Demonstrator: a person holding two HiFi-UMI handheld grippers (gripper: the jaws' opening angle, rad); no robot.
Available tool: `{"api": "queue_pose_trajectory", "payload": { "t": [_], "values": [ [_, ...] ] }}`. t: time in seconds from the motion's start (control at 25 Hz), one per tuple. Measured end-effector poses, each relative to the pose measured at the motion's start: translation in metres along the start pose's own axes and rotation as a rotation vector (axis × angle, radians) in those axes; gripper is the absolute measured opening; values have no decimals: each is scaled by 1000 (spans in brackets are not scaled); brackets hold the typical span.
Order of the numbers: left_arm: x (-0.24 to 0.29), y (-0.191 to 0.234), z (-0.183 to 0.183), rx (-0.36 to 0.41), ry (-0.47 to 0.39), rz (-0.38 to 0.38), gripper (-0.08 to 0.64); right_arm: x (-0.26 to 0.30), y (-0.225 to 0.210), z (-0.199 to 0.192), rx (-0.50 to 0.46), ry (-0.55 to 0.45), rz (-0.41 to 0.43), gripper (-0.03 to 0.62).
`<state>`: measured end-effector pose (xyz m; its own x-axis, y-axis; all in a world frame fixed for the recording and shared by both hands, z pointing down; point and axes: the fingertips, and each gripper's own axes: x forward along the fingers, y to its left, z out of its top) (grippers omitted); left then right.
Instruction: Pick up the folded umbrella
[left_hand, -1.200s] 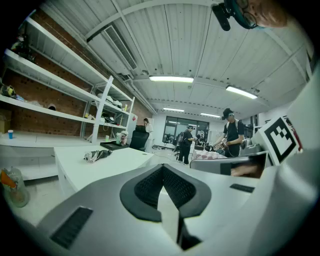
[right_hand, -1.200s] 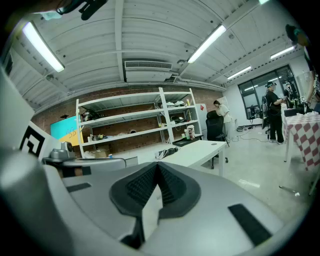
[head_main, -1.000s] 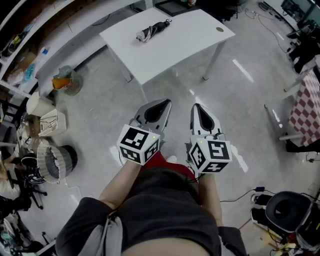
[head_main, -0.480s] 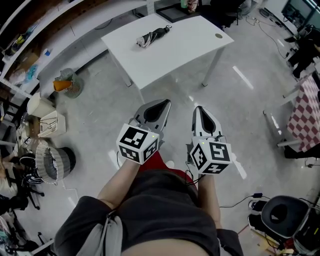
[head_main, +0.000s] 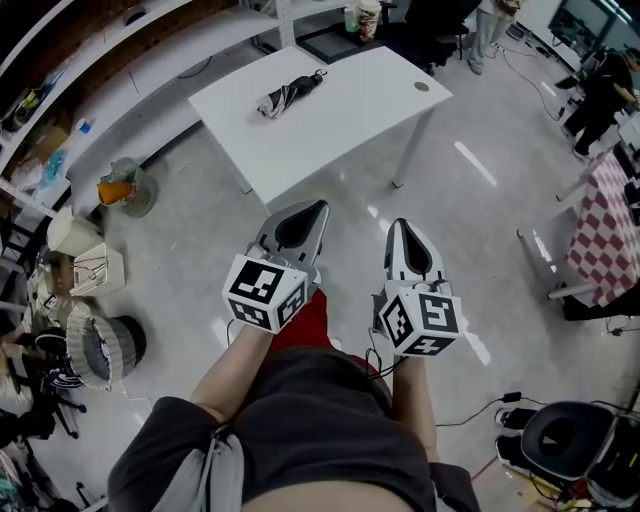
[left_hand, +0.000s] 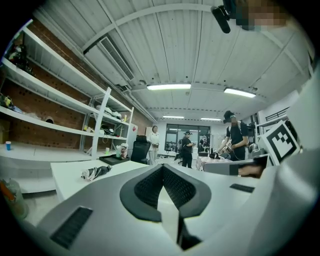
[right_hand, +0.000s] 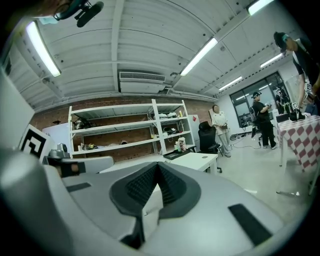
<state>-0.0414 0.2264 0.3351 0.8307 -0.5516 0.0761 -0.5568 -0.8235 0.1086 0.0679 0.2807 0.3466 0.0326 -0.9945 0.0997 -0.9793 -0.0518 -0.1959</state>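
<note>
The left gripper (head_main: 318, 210) and right gripper (head_main: 398, 226) are both closed tip to tip on nothing, well short of the table (head_main: 345, 115). The umbrella (head_main: 288, 93) lies untouched near the table's far left edge. Approach, grasp and lift all remain.

The left gripper (left_hand: 163, 169) pointed level, jaws together and empty, toward a white table (left_hand: 70, 181) where the folded umbrella (left_hand: 96, 172) lay; several people (left_hand: 186, 148) stood far behind.
</note>
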Motion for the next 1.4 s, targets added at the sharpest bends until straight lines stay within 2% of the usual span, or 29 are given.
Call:
{"api": "queue_pose_trajectory", "payload": {
  "t": [0.32, 0.72, 1.12, 1.4],
  "values": [
    [46, 42, 4, -12, -12, 28, 12, 48, -20, 3, -3, 19, -15, 18],
    [116, 123, 9, -3, 19, 87, 12, 153, -35, 3, 20, 75, 24, 18],
    [162, 216, 19, 4, 41, 129, 12, 260, -14, 5, 16, 115, 82, 18],
    [185, 262, 18, 12, 60, 140, 12, 314, 1, 8, -4, 125, 106, 18]
  ]
}}
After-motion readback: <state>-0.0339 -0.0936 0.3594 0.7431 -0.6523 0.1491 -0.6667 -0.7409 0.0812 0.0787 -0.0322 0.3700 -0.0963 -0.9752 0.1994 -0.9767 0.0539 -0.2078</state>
